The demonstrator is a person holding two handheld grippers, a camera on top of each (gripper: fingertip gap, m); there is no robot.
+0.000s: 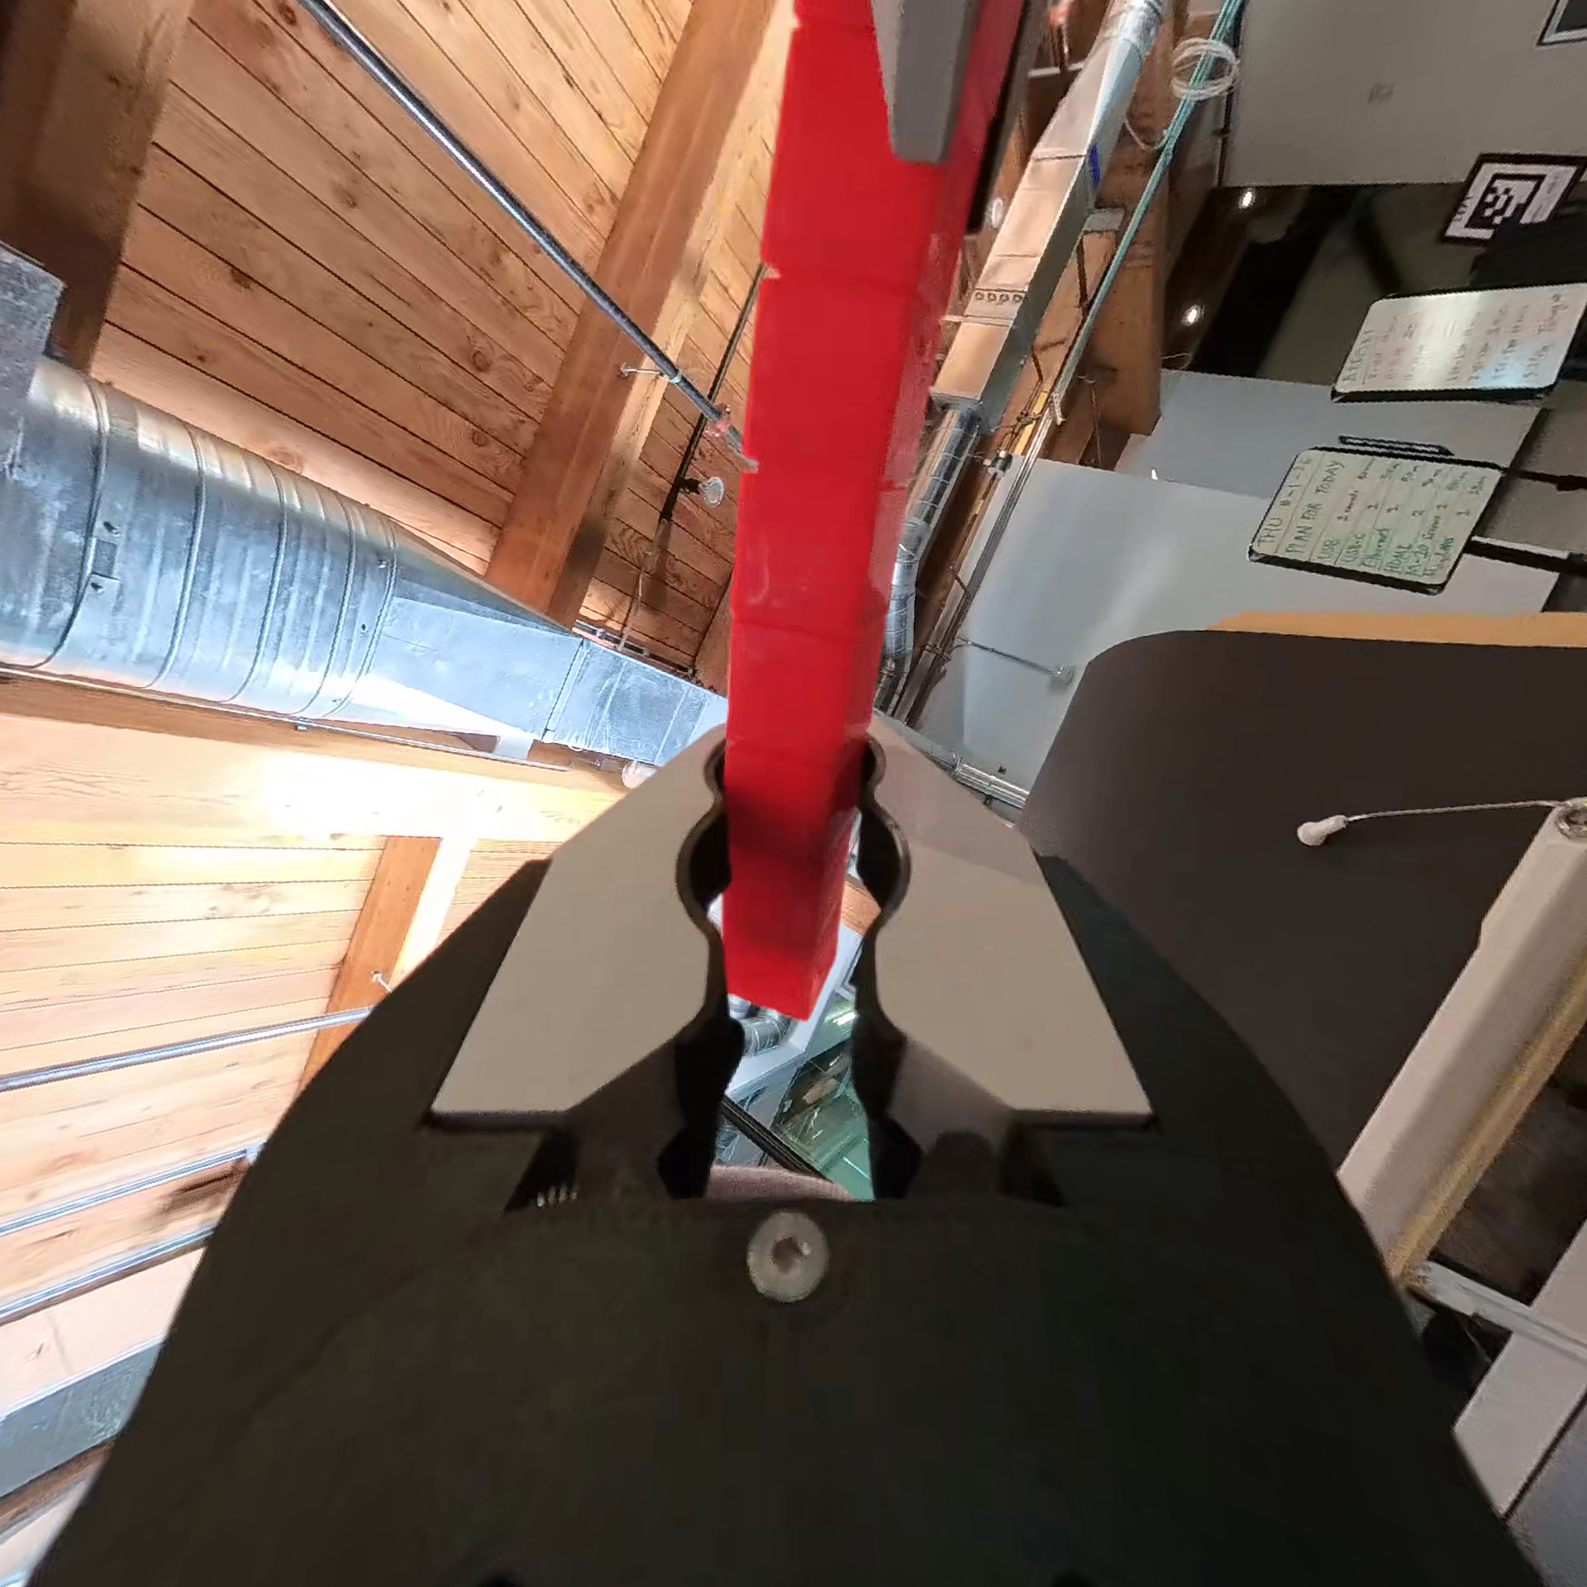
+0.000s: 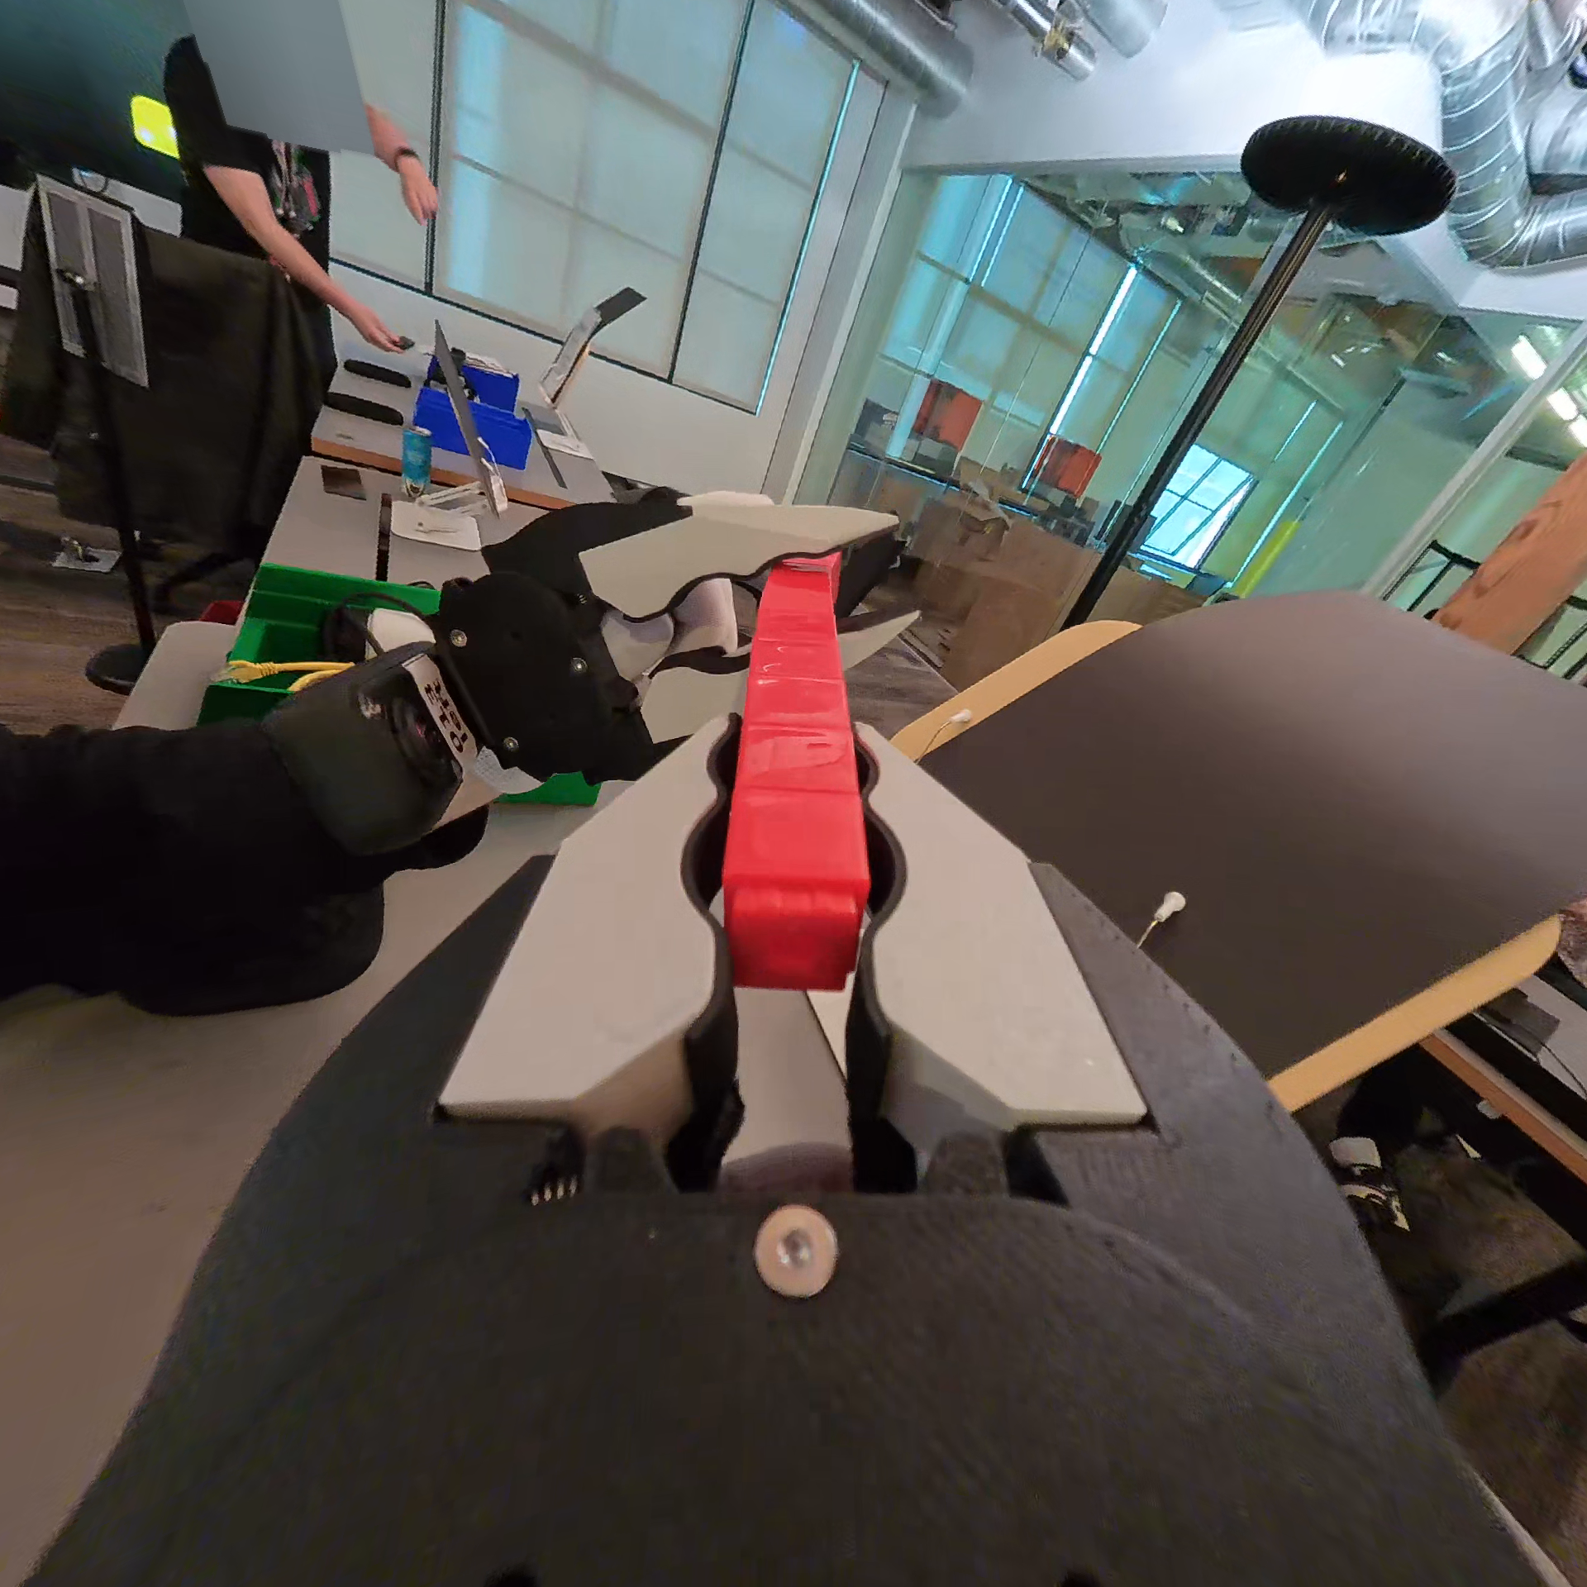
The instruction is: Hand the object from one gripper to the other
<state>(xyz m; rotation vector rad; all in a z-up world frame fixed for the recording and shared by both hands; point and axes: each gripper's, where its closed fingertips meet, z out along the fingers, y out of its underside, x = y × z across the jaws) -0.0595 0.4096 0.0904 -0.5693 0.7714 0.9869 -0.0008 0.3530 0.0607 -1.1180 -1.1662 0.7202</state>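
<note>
A long red bar of joined blocks [image 1: 824,429] runs straight ahead between my two grippers. In the left wrist view my left gripper [image 1: 794,756] is shut on one end, its grey fingers pressed on both sides. A grey finger of the right gripper [image 1: 927,77] shows at the far end, at the top edge. In the right wrist view my right gripper [image 2: 794,738] is shut on the near end of the red bar [image 2: 794,824]. The left gripper [image 2: 859,584] comes in from the left, its fingers above and below the far end. The bar is held in the air.
A dark brown tabletop [image 2: 1245,816] lies to the right, a grey table [image 2: 172,1159] below left with a green bin [image 2: 326,601]. A black pole lamp [image 2: 1202,412] stands behind. A person [image 2: 258,215] stands at a far table. The left wrist view faces a wood ceiling with a metal duct [image 1: 215,558]. My right fingertips sit around 9 cm from my left ones.
</note>
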